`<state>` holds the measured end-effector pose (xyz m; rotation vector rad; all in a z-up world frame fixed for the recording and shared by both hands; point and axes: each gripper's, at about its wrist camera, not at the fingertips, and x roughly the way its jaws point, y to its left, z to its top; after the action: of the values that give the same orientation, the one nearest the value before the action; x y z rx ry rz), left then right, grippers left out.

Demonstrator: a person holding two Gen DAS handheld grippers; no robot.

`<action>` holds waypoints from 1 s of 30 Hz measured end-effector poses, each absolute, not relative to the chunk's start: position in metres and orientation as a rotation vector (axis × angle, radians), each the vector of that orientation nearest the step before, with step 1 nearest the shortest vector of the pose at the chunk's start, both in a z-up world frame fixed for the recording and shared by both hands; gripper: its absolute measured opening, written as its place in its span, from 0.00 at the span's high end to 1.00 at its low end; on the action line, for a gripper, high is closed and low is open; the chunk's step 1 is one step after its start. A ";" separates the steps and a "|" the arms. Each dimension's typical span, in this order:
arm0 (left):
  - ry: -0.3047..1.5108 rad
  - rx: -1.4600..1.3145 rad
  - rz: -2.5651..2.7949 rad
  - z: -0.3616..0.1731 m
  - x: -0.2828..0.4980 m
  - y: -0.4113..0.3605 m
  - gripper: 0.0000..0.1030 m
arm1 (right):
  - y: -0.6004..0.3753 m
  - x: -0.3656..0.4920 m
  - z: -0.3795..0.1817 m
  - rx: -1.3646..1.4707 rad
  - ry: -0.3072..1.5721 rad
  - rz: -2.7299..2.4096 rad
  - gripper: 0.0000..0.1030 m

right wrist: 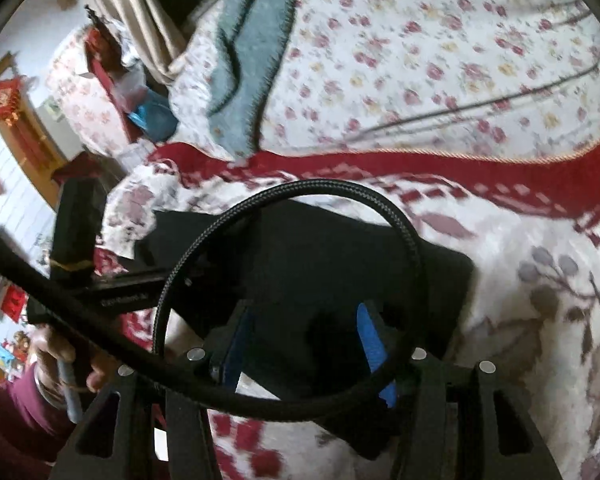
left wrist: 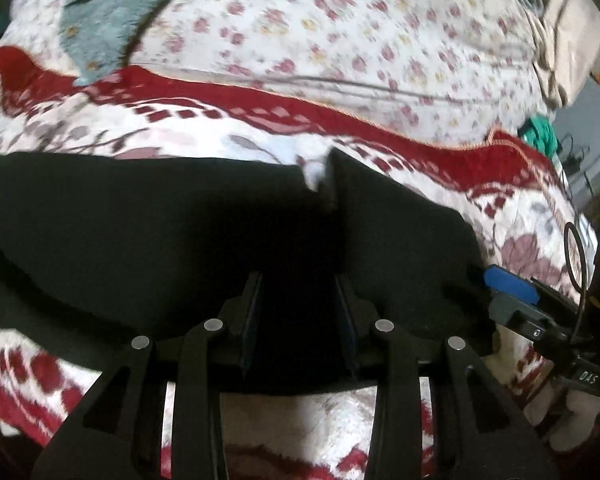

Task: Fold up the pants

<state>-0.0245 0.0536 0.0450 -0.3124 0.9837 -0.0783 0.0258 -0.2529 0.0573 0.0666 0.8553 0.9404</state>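
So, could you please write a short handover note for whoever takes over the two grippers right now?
Left gripper: fingers apart over the black pants; no visible grip.
Right gripper: fingers apart above the pants' right end; whether they pinch fabric is unclear.
Pants: lying as a compact dark bundle on the red-and-white floral blanket, already folded at least partly, edges uneven at the far side.
Left to do: check the fold, square the edges, fold again if needed.
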 end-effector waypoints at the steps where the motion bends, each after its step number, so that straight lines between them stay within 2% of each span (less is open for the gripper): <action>1: 0.985 -0.326 -0.058 0.047 -0.029 0.059 0.65 | -0.248 0.025 0.059 0.069 0.854 0.954 0.50; 9: 0.929 -0.390 0.101 0.057 -0.065 0.102 0.65 | -0.198 0.026 0.060 0.051 0.880 1.055 0.50; 14: 0.906 -0.454 0.191 0.059 -0.088 0.134 0.65 | -0.160 0.030 0.064 0.041 0.877 1.135 0.44; 18: 0.910 -0.531 0.243 0.053 -0.102 0.158 0.48 | -0.125 0.034 0.068 0.025 0.879 1.204 0.42; 21: 0.921 -0.594 0.302 0.045 -0.110 0.177 0.48 | -0.098 0.036 0.071 -0.008 0.882 1.248 0.37; 30: 0.922 -0.631 0.410 0.033 -0.122 0.208 0.48 | -0.015 0.035 0.067 -0.107 0.916 1.348 0.37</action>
<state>-0.1220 0.2082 0.0331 -0.6310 0.9222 0.4097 0.0353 -0.0150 0.0667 -0.1067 0.9158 1.3477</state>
